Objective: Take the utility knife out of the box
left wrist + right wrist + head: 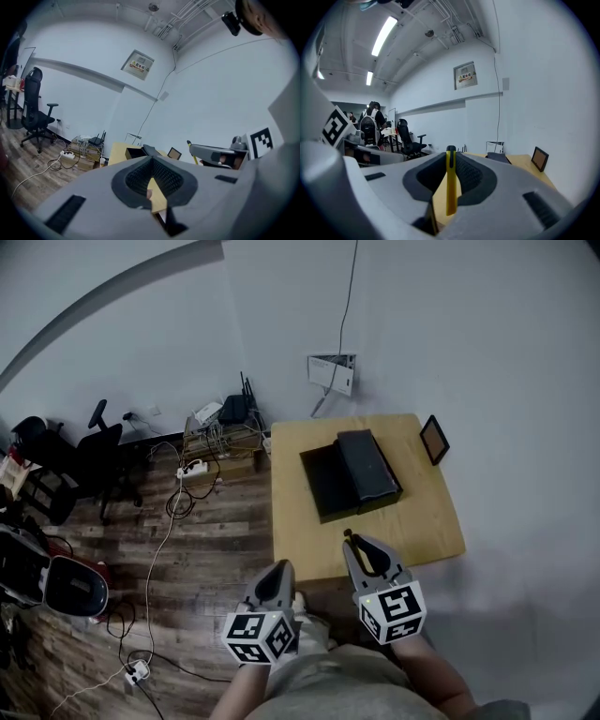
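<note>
An open black box (349, 474) lies on the wooden table (412, 521), its two halves side by side. My right gripper (361, 545) hovers over the table's near edge, short of the box, and is shut on a yellow utility knife (450, 183). The knife stands upright between the pads, and its dark tip (348, 537) pokes out past the fingertips. The left gripper view shows that knife tip (189, 143) too, sticking out of the right gripper (211, 153). My left gripper (278, 570) hangs off the table's near left corner, its pads (140, 176) meeting at the tips with nothing between them.
A small dark framed screen (434, 439) stands at the table's far right corner. Cables and power strips (192, 468) trail over the wooden floor to the left. An office chair (98, 451) and a low shelf with a router (230, 413) stand by the wall.
</note>
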